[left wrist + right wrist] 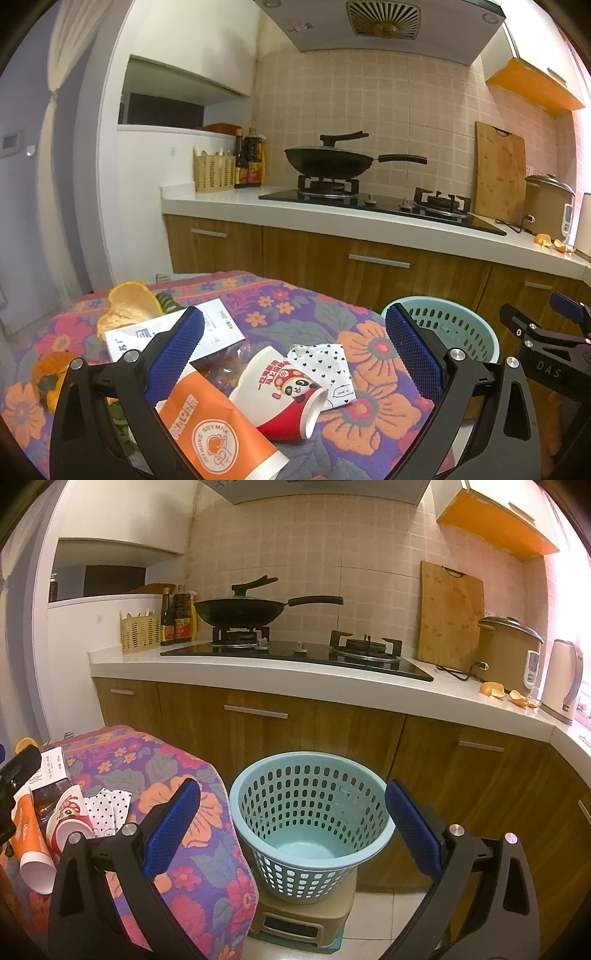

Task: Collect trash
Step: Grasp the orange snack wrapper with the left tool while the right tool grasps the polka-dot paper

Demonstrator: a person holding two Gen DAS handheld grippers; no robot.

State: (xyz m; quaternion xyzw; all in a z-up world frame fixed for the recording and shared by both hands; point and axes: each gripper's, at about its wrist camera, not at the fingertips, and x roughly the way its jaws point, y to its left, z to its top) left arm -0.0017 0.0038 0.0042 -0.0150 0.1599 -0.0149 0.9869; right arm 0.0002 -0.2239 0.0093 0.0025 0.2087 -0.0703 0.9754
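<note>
Both jaws stood wide and empty; the left gripper (295,354) should pinch the red cup (282,395) (probably crushable) by its rim.

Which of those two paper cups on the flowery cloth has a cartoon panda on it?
The red-and-white cup, lying on its side beside the polka-dot wrapper. The orange cup shows only a round soymilk logo.

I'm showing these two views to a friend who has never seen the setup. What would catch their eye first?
Probably the flowered cloth strewn with trash: a red-and-white paper cup lying on its side, an orange cup beside it, and a polka-dot wrapper. Next, the pale blue basket, with nothing visible inside, standing on a small stool right of the cloth. Both claws are open and hold nothing.
</note>
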